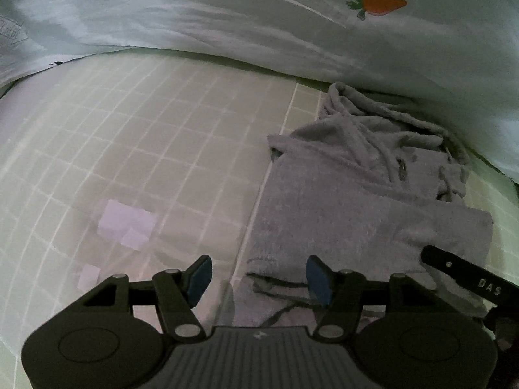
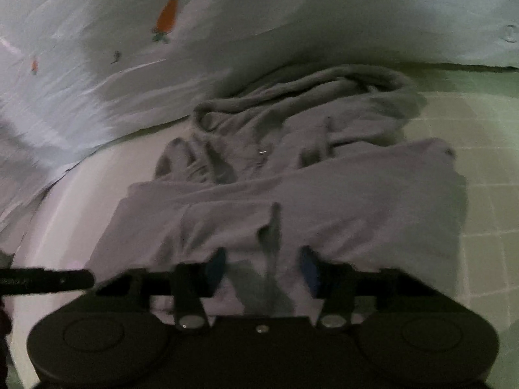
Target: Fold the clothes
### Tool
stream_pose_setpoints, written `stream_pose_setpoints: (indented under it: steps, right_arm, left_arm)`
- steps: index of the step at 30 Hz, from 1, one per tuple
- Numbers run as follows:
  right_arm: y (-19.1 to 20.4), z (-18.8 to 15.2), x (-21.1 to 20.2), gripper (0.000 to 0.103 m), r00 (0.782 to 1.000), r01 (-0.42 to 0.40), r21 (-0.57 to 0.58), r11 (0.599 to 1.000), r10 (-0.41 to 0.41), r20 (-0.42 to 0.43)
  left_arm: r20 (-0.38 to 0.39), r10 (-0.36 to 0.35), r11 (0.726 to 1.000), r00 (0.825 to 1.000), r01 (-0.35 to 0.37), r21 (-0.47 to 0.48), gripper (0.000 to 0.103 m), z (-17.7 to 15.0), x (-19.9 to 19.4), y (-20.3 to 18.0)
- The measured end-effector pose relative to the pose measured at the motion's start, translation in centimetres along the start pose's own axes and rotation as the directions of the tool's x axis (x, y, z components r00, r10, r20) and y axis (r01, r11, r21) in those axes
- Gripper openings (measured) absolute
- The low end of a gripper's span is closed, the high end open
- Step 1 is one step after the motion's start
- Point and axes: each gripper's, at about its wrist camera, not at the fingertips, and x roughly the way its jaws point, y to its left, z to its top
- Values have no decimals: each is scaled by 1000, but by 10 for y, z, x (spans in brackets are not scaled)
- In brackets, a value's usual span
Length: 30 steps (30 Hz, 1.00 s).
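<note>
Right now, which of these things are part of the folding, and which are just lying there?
Part of the job: grey hoodie, left gripper, right gripper.

Just lying about: carrot-print sheet, checked mat, pale paper scraps.

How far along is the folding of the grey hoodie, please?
Partly done: the hoodie lies on the checked sheet with its body doubled into a rough rectangle. In hand: the right tongs straddle a raised crease, grip unclear; the left tongs are open over the near edge. Left: the hood is bunched and unfolded.

Grey fleece hoodie (image 1: 366,201), part-folded, on bed
</note>
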Motion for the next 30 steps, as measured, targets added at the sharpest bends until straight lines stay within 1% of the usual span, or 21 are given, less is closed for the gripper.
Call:
stream_pose_setpoints:
  steps: [1, 2, 3, 4, 5, 6, 9, 10, 14, 15, 16, 18, 20, 22, 23, 24, 26, 28, 30]
  right_arm:
    - [1, 0, 1, 27, 1000, -13, -9, 1000, 13, -8]
    - [4, -1, 1, 27, 1000, -9, -35, 999, 9, -6]
    - [7, -2, 1, 21, 1000, -5, -62, 998, 5, -3]
    - [10, -2, 1, 11, 1000, 0, -88, 996, 0, -1]
    - [13, -3, 1, 9, 1000, 4, -115, 993, -4, 2]
    - [12, -2, -2, 6, 1000, 1, -113, 994, 0, 9]
    - [9, 2, -17, 4, 999, -21, -90, 996, 24, 35]
    - [9, 3, -29, 4, 998, -17, -80, 997, 22, 62]
    - [0, 5, -67, 3, 990, 15, -21, 1000, -12, 143]
    - [-6, 4, -71, 3, 989, 32, 6, 999, -33, 147]
    - [-12, 4, -76, 3, 987, 49, 33, 998, -54, 149]
    - [-21, 0, -71, 4, 986, 115, 49, 992, -120, 115]
    - [-31, -7, -63, 5, 983, 174, 67, 983, -177, 56]
    - [-38, -16, -60, 10, 981, 191, 96, 977, -194, 27]
    - [-39, -19, -59, 12, 980, 196, 103, 975, -200, 23]
    - [-39, -21, -60, 12, 979, 199, 103, 974, -203, 23]
    - [-38, -21, -63, 24, 978, 204, 103, 973, -209, 31]
    - [-39, -19, -64, 54, 971, 226, 117, 967, -233, 50]
    - [-41, -15, -66, 66, 960, 264, 121, 957, -273, 67]
  left_arm:
    - [0, -2, 1000, 1000, 2, 2, 66, 0, 0, 0]
    - [-2, -3, 1000, 1000, 3, 5, 66, -1, 0, -2]
    - [-3, -3, 1000, 1000, 3, 8, 66, -1, 0, -3]
    - [-5, -4, 1000, 1000, 4, 12, 66, -2, 1, -5]
    - [-7, -5, 1000, 1000, 5, 15, 66, -3, 1, -6]
    - [-6, -6, 1000, 1000, 6, 17, 66, -3, 0, -7]
    - [-3, -12, 1000, 1000, 12, 17, 66, -5, -3, -8]
    - [3, -17, 1000, 1000, 17, 15, 66, -4, -5, -8]
    - [31, -21, 1000, 999, 20, 21, 72, -2, -10, -9]
    - [29, -20, 999, 999, 19, 28, 72, -2, -9, -10]
    - [26, -20, 999, 999, 19, 37, 72, -3, -7, -12]
    - [9, -10, 998, 1000, 10, 56, 72, -5, -1, -16]
    - [-15, 3, 997, 1000, -2, 79, 74, -8, 6, -19]
    - [-49, 40, 994, 998, -35, 106, 76, -13, 15, -20]
    - [-59, 50, 993, 997, -43, 110, 79, -16, 18, -20]
    - [-62, 47, 994, 997, -40, 105, 80, -17, 18, -18]
    - [-65, 36, 995, 997, -30, 92, 80, -18, 18, -15]
    - [-61, 25, 997, 998, -20, 80, 80, -17, 15, -12]
    - [-47, 12, 997, 999, -9, 73, 80, -12, 12, -12]
